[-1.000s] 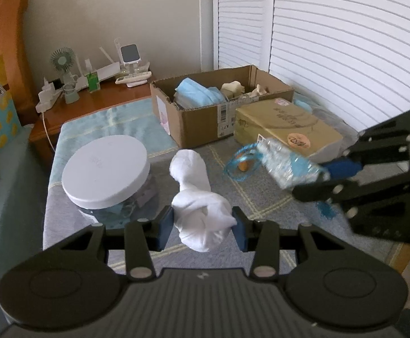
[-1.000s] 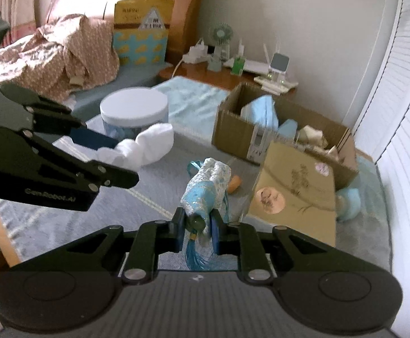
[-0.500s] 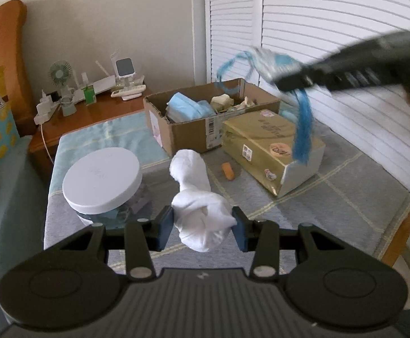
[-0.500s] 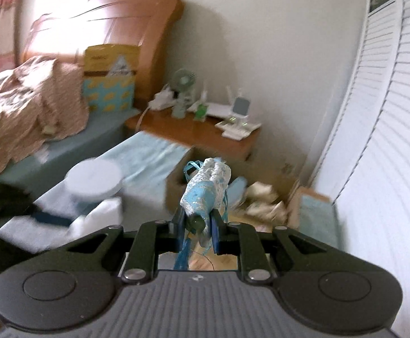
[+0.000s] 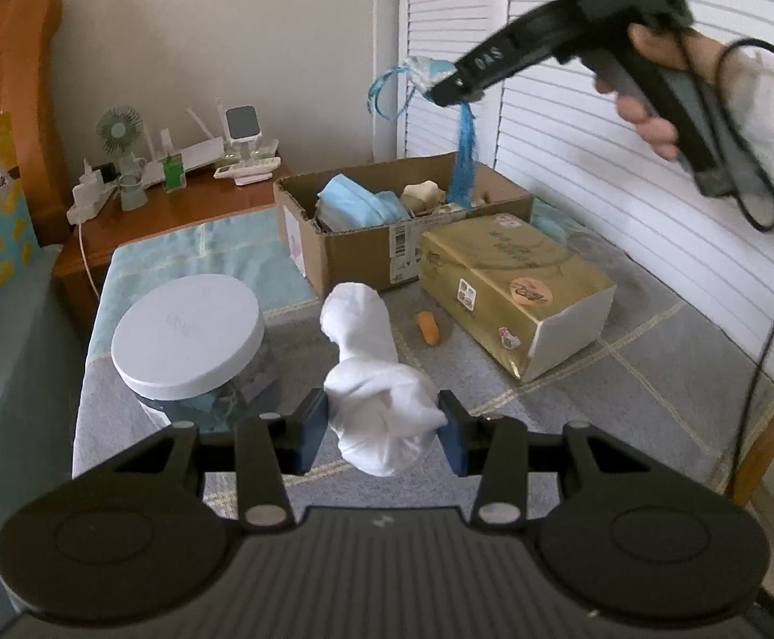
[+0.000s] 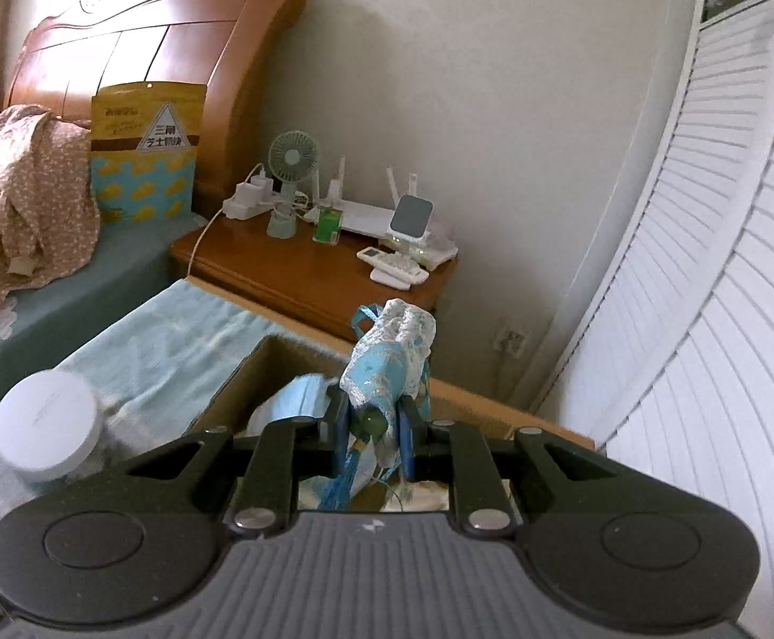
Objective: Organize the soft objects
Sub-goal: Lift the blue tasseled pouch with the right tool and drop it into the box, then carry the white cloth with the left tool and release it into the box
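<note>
My left gripper [image 5: 384,428] is shut on a rolled white sock [image 5: 371,373] and holds it above the grey mat. My right gripper [image 6: 373,434] is shut on a small blue patterned pouch [image 6: 389,351] with a blue tassel, held high over the open cardboard box [image 6: 259,367]. In the left wrist view the right gripper [image 5: 443,88] and the pouch [image 5: 427,69] hang above the box [image 5: 355,250], the tassel [image 5: 464,157] dangling into it. The box holds blue cloth [image 5: 355,202] and pale items.
A jar with a white lid [image 5: 187,335] stands left of the sock. A gold tissue pack [image 5: 515,282] lies right of the box, a small orange piece [image 5: 428,327] beside it. A wooden nightstand [image 6: 307,271] carries a fan and gadgets. White shutters [image 5: 600,170] stand right.
My right gripper has lifted the pouch from the mat and carried it up and back over the cardboard box. My left gripper has kept the sock almost still.
</note>
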A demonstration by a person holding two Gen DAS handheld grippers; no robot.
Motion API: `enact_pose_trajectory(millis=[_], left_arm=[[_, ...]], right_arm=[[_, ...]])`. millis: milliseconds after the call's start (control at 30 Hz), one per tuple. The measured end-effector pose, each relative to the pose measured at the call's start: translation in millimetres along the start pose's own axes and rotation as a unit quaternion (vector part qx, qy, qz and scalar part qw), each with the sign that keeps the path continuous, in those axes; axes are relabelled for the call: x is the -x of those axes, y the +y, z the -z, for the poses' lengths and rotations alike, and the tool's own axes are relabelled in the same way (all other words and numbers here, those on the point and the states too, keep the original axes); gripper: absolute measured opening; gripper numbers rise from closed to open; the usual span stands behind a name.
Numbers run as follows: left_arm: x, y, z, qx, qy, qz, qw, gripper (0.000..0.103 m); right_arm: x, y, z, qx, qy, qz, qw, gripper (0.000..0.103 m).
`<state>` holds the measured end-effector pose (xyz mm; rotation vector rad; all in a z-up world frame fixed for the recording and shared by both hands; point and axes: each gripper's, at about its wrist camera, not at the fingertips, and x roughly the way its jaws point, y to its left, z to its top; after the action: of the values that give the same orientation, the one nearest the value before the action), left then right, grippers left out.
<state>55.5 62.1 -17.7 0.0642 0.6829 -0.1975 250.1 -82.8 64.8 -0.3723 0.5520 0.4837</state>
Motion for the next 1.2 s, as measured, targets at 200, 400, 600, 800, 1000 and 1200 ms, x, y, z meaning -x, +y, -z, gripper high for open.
enact_pose_trajectory(millis=[200,400,600,800,1000,1200], left_arm=[[-4,2,-2,0.011,0.006,-0.010,0.9999,0.043],[-7,3,-3,0.009,0.013,-0.015,0.9998,0.043],[-9,1,-4,0.002,0.015,-0.013,0.9998,0.043],[-9,0,-10,-0.007,0.014,-0.011,0.9998,0.043],[-8,-1,-23,-0.016,0.011,-0.011,0.9997,0.043],[-14,-7,-41,-0.026,0.015,0.001,0.9995,0.043]], right_arm=[[-32,-7,-5,0.019,0.003,-0.007,1.000,0.022],[-55,-12,20,0.015,0.031,-0.005,0.999,0.030],[-51,-20,39,-0.014,0.036,0.004,0.999,0.070],[-25,-21,52,-0.043,0.028,0.018,0.999,0.101],[9,-13,68,-0.063,0.023,0.022,0.997,0.103],[38,-1,91,-0.076,0.025,0.028,0.996,0.103]])
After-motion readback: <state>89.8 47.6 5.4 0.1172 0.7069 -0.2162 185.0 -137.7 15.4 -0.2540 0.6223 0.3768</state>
